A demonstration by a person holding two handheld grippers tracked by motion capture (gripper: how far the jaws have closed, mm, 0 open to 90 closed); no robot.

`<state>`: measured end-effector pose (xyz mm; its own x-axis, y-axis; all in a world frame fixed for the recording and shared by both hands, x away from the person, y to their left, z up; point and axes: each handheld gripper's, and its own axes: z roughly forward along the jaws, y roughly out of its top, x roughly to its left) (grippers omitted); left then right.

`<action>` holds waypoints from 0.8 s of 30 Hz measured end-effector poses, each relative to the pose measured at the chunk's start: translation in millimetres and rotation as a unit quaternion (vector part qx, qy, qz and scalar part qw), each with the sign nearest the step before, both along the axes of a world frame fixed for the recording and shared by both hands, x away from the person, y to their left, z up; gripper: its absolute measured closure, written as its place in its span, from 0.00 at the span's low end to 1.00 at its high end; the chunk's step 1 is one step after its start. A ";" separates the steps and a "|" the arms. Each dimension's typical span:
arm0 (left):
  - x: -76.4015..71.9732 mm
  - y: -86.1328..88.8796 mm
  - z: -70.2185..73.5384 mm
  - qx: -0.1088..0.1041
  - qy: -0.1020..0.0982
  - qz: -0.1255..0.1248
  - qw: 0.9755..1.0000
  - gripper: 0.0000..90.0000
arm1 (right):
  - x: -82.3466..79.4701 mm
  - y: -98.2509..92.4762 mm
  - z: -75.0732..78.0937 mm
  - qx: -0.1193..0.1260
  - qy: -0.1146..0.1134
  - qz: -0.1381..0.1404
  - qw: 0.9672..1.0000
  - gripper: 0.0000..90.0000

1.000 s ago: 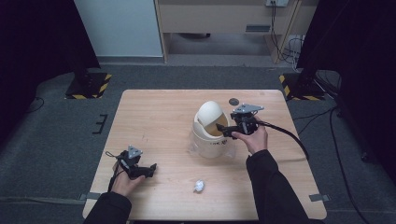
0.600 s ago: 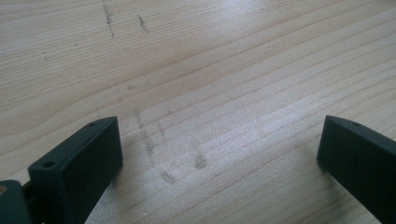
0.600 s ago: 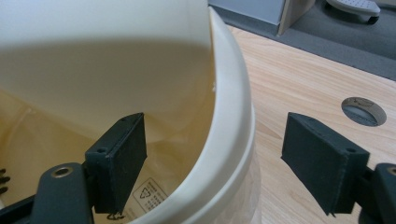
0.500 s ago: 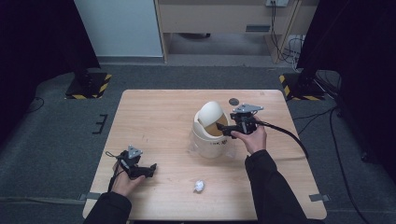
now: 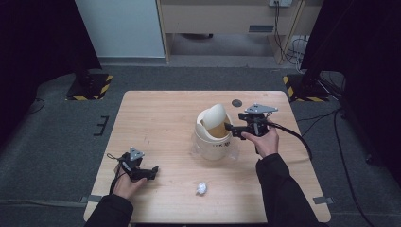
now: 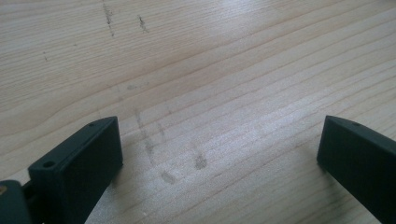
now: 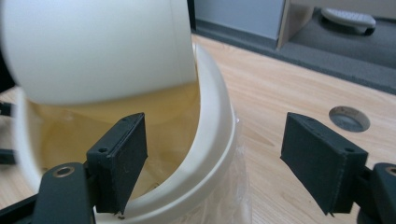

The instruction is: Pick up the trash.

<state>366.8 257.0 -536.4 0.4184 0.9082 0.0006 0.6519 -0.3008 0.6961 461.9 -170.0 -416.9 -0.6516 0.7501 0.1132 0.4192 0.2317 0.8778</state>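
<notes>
High view: right gripper [image 5: 230, 127], fingers spread wide at the rim of the white bin [image 5: 213, 137], which stands right of centre on the wooden worktop [image 5: 161, 118], swing lid tipped up. Left gripper [image 5: 152, 171] rests low near the front left edge, pointing right. A crumpled paper ball [image 5: 202, 189] lies near the front edge.

Left gripper view: fingers [image 6: 79, 163] wide apart, nothing between them, over bare wood grain.

Right gripper view: fingers [image 7: 121, 154] wide apart, straddling the smooth rounded rim; whether they touch it cannot be told.

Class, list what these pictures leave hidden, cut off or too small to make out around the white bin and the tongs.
- Bottom of the white bin: hidden by its tilted swing lid, high view and right gripper view.
- Print on the bin's front: too small, high view.
- Crumpled white ball: too small to identify, high view.
- Right tongs: open astride the bin's rim; contact can't be judged.
- Left tongs: bodies cut off by the bottom edge.
</notes>
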 end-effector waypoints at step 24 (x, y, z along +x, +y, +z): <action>-0.2 0.0 0.0 0.000 0.000 -0.001 1.000 0.00 | -74.5 -21.4 6.0 0.008 -0.026 0.053 0.998 0.23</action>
